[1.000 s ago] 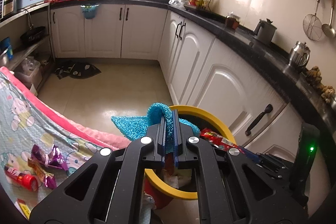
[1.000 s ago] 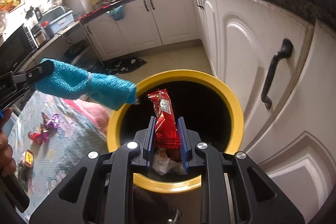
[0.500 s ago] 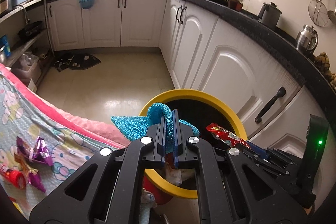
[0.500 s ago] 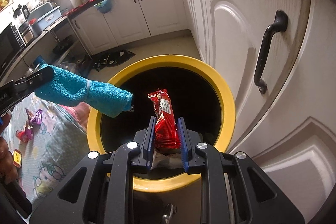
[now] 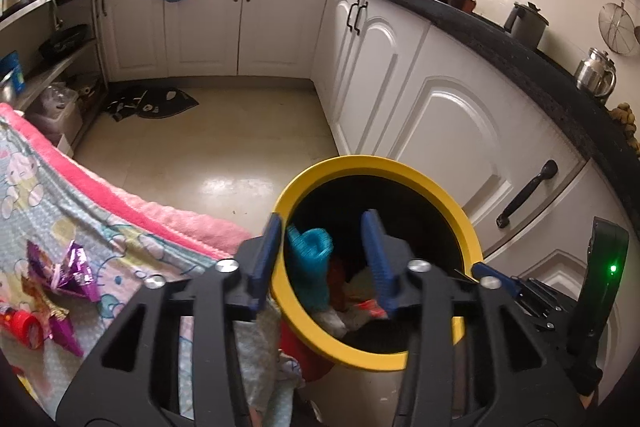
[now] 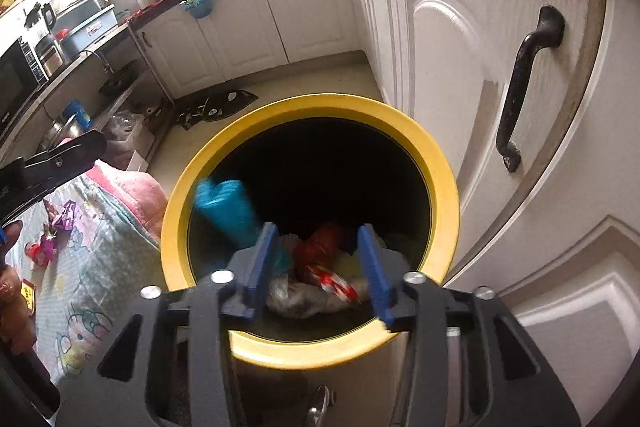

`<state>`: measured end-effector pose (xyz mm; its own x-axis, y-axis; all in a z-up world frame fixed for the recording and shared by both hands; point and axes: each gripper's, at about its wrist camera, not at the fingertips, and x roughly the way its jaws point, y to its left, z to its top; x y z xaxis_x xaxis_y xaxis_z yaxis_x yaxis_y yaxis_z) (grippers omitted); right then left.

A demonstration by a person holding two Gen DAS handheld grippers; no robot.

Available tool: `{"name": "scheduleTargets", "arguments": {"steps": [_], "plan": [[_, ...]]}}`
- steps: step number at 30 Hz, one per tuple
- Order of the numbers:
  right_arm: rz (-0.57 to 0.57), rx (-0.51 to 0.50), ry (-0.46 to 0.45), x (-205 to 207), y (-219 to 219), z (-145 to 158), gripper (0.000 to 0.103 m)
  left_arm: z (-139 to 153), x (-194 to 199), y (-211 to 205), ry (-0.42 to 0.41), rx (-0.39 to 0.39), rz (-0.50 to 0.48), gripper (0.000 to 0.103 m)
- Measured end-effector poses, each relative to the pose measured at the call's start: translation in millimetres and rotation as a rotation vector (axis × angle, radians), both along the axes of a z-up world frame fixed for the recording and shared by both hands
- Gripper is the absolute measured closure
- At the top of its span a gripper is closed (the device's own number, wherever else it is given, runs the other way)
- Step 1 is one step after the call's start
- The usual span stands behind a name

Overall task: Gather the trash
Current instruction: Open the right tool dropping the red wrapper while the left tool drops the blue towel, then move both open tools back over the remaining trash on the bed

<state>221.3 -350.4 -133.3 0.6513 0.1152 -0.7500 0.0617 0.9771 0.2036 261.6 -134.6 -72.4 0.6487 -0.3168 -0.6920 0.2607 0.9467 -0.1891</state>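
Change: both jaws have just been opening; cloth (image 5: pixel 310 259) and red wrapper (image 6: pixel 320 255) now loose inside bin (image 5: pixel 456 215).
Left gripper (image 5: pixel 324 263): apart, empty.
Right gripper (image 6: pixel 316 267): apart, empty.
Count: one bin, two grippers.

We see white kitchen cabinets (image 5: pixel 452 115) under a black countertop (image 5: pixel 500 39), a kettle (image 5: pixel 526 23), and a dark floor mat (image 5: pixel 154 103).

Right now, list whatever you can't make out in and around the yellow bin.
- Blue cloth: motion-blurred in both wrist views; resting or still falling is unclear.
- Red wrapper: blurred in the right wrist view; its print is unreadable.
- Yellow bin: the far inside is black shadow; the near rim is hidden behind the open left tongs and right tongs.
- Purple wrappers on the cloth-covered surface: print too small to read.
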Motion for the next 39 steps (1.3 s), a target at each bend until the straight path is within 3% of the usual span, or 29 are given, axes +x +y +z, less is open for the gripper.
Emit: {"name": "scheduleTargets", "arguments": {"steps": [5, 7, 9, 12, 39], "plan": [[-0.014, 0.008, -0.025, -6, 1, 9, 0.039, 8, -8, 13, -0.019, -0.006, 0.026, 0.022], [-0.021, 0.013, -0.038, -8, 0, 13, 0.033, 13, -12, 19, -0.029, -0.018, 0.040, 0.011], [-0.028, 0.014, -0.052, -11, -1, 19, 0.032, 17, -16, 25, -0.035, -0.020, 0.050, 0.011], [-0.038, 0.012, -0.077, -15, 0, 28, 0.022, 25, -24, 35, -0.056, -0.015, 0.073, 0.011], [0.165, 0.017, -0.234, -46, 73, 94, 0.021, 81, -102, 138, -0.208, -0.059, 0.288, 0.011]]}}
